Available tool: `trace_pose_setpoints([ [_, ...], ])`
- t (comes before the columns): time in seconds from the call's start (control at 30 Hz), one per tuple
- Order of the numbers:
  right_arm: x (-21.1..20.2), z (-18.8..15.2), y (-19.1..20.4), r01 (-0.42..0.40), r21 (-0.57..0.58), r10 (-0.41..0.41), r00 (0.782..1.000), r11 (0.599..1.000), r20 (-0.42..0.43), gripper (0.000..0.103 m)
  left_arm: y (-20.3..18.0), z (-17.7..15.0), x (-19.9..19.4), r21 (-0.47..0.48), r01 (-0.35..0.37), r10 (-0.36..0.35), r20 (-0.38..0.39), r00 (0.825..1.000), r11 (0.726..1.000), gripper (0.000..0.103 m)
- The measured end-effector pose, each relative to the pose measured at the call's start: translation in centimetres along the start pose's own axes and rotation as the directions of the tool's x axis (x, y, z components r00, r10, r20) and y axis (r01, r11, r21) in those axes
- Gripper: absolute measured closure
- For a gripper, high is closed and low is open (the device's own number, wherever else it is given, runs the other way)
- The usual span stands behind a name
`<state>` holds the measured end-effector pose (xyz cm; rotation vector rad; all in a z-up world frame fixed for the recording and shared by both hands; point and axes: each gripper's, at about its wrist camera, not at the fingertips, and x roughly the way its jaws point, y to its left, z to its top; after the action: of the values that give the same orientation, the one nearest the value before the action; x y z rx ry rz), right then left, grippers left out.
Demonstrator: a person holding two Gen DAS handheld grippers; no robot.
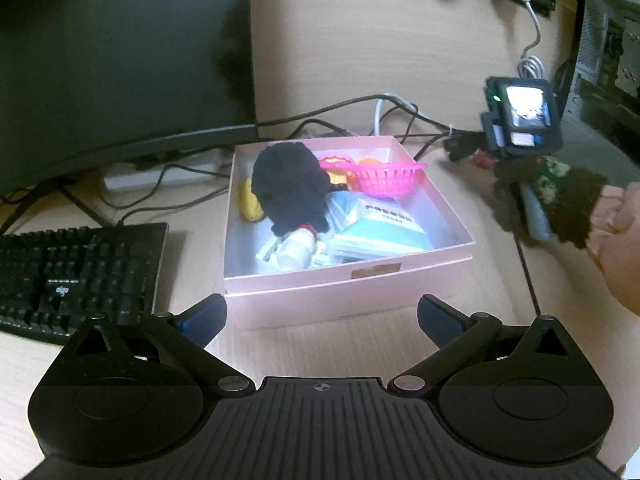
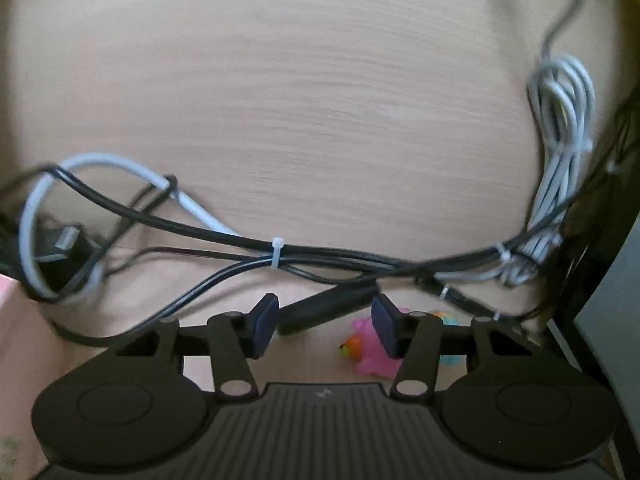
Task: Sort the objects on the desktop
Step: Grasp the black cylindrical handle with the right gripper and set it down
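While the pink box [image 1: 348,276] sits just past the left gripper [image 1: 320,316], already holding a black yarn toy [image 1: 294,184], a pink basket [image 1: 386,178] and other small things, the job looks partly done, with a few bits not yet on their way in. That gripper's fingers [image 1: 208,316] are spread wide with nothing between them, one on each side of the box's near wall. The right gripper [image 2: 324,328] is half open and holds nothing; it hangs low over the desk [image 2: 320,100] by the wires [image 2: 276,256]. Between its fingers [image 2: 264,324] and just past them lies a black stick [image 2: 328,308], maybe a pen; its long side runs slanted, low end near the left finger, high end up past the right one. A small pink toy [image 2: 374,356] lies flat by the right finger, partly hidden, so I cannot tell which way it points. I think the step is reaching to pick one up. Next, the fingers should go down on either side of it, then squeeze.
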<state>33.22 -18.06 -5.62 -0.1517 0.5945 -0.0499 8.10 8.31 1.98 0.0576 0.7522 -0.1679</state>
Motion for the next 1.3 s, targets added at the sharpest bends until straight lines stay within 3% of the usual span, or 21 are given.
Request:
trace_pose_setpoints([
  [0.23, 2.4, 0.7, 0.4, 0.033, 0.107, -0.023, 0.995, 0.994, -0.099, 0.059, 0.5, -0.6, 0.6, 0.001, 0.012, -0.012, -0.033, 0.999, 1.000, 0.000],
  [0.33, 1.9, 0.4, -0.1, 0.012, 0.116, 0.001, 0.993, 0.993, -0.114, 0.070, 0.5, -0.6, 0.9, -0.014, 0.013, -0.013, -0.035, 0.999, 1.000, 0.000],
  [0.47, -0.9, -1.5, -1.5, -0.056, 0.109, 0.069, 0.990, 0.992, -0.119, 0.087, -0.5, -0.6, 1.7, -0.024, 0.048, -0.049, -0.050, 0.998, 0.999, 0.000],
  [0.6, -4.9, -4.6, -2.4, -0.167, 0.054, 0.172, 0.979, 0.985, -0.107, 0.087, -2.5, -0.9, 2.6, -0.002, 0.104, -0.104, -0.071, 0.992, 0.995, 0.000],
  [0.7, -8.8, -6.8, -3.3, -0.292, 0.002, 0.290, 0.949, 0.956, -0.126, 0.087, -4.1, -1.0, 3.0, 0.038, 0.145, -0.142, -0.090, 0.986, 0.989, 0.000],
  [0.8, -13.5, -8.9, -3.4, -0.470, -0.061, 0.455, 0.874, 0.881, -0.169, 0.087, -5.2, -1.1, 3.0, 0.075, 0.180, -0.172, -0.102, 0.980, 0.981, 0.000],
  [0.87, -15.1, -9.7, -3.9, -0.532, -0.108, 0.511, 0.842, 0.840, -0.172, 0.086, -5.7, -1.4, 3.2, 0.088, 0.190, -0.179, -0.120, 0.977, 0.978, 0.000],
  [0.9, -15.6, -9.7, -4.5, -0.539, -0.109, 0.522, 0.839, 0.835, -0.151, 0.077, -5.9, -1.5, 3.4, 0.092, 0.192, -0.179, -0.130, 0.975, 0.977, 0.000],
  [0.93, -15.6, -9.3, -5.1, -0.523, -0.093, 0.511, 0.850, 0.847, -0.123, 0.069, -6.2, -1.6, 3.5, 0.094, 0.192, -0.178, -0.138, 0.974, 0.977, 0.000],
  [0.97, -15.2, -8.7, -5.9, -0.481, -0.059, 0.476, 0.876, 0.875, -0.076, 0.046, -6.4, -1.8, 3.6, 0.096, 0.195, -0.180, -0.146, 0.973, 0.976, 0.000],
  [1.0, -14.6, -8.1, -6.6, -0.432, -0.025, 0.431, 0.902, 0.901, -0.034, 0.034, -6.6, -1.9, 3.6, 0.099, 0.198, -0.182, -0.150, 0.972, 0.975, 0.000],
  [1.1, -10.7, -6.0, -8.6, -0.286, 0.046, 0.284, 0.958, 0.957, 0.034, 0.033, -6.8, -2.1, 3.3, 0.113, 0.203, -0.184, -0.155, 0.971, 0.973, 0.000],
  [1.17, -7.4, -4.6, -9.2, -0.192, 0.061, 0.190, 0.981, 0.980, 0.033, 0.033, -6.6, -2.3, 3.0, 0.119, 0.187, -0.168, -0.150, 0.974, 0.975, 0.000],
  [1.3, -2.0, -2.5, -9.9, -0.148, 0.132, 0.153, 0.988, 0.980, -0.032, 0.027, -5.8, -2.5, 2.5, 0.108, 0.169, -0.152, -0.151, 0.977, 0.980, 0.000],
])
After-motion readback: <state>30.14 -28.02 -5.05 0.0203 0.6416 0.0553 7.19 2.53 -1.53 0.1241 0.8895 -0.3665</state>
